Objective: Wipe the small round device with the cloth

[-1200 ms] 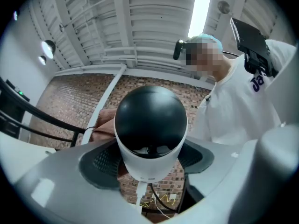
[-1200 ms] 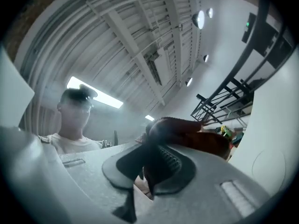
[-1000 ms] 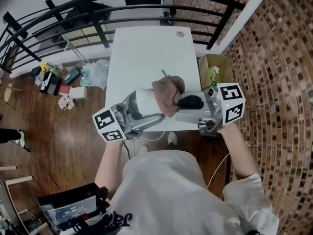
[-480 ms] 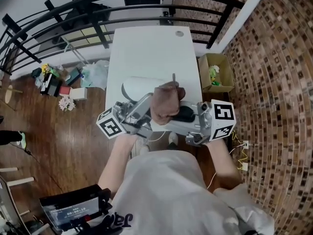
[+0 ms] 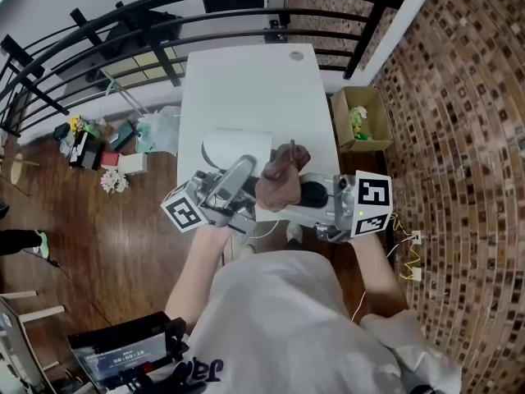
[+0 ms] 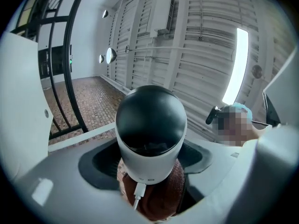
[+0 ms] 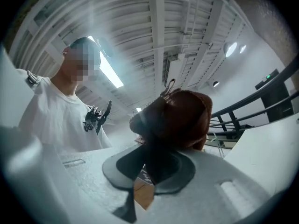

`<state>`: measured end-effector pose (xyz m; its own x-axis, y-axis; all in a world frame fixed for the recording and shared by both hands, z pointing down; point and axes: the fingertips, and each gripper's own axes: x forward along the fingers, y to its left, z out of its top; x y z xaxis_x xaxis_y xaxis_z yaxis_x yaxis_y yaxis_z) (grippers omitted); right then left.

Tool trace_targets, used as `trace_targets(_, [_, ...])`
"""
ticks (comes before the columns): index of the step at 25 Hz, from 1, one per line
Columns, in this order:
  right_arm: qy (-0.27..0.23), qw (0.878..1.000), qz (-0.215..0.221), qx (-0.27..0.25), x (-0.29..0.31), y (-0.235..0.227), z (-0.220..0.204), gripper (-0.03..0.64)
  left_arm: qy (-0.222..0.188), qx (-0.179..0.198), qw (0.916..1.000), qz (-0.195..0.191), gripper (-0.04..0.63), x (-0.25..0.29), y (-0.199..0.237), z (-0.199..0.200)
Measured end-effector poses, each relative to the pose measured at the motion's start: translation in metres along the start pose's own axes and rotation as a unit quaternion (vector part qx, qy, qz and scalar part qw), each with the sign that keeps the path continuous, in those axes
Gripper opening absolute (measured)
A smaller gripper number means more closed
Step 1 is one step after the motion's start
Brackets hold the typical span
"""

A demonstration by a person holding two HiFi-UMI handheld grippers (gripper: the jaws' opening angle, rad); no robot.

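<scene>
The small round device [image 5: 232, 147], white with a black domed face, is held up over the white table [image 5: 246, 89] in my left gripper [image 5: 239, 169]. In the left gripper view the device [image 6: 150, 134] fills the space between the jaws of that gripper [image 6: 150, 146], and a white cable [image 6: 137, 196] hangs from its base. My right gripper [image 5: 287, 194] is shut on a bunched brown cloth [image 5: 283, 179], which touches the device's right side. The cloth [image 7: 180, 115] hides the fingertips of the right gripper [image 7: 159, 148]. It also shows under the device [image 6: 159, 197].
A black curved railing [image 5: 164, 23] runs behind the table. A cardboard box [image 5: 357, 117] stands on the floor to the table's right, next to a brick wall. Bags and small clutter [image 5: 90, 142] lie on the wooden floor at left.
My left gripper has rolled and lifted the device further over the table. My right gripper has come down and nearer to the body with the cloth, still against the device.
</scene>
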<state>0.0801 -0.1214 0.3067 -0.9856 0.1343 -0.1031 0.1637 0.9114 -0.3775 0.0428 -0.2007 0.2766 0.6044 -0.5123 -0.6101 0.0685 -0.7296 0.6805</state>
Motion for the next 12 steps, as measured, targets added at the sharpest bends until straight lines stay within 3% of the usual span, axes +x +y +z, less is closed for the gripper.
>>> trace_targets(5, [0.016, 0.999, -0.033, -0.012, -0.016, -0.014, -0.006, 0.032, -0.001, -0.028, 0.9995, -0.014, 0.388, -0.006, 0.000, -0.002])
trace_targets(9, [0.067, 0.992, -0.106, -0.017, -0.024, -0.043, -0.033, 0.034, -0.015, -0.080, 0.9951, -0.056, 0.388, -0.003, -0.015, -0.001])
trace_targets(12, [0.029, 0.991, -0.128, 0.015, -0.028, -0.060, -0.032, 0.034, 0.017, -0.075, 0.9941, -0.076, 0.388, 0.002, -0.026, -0.012])
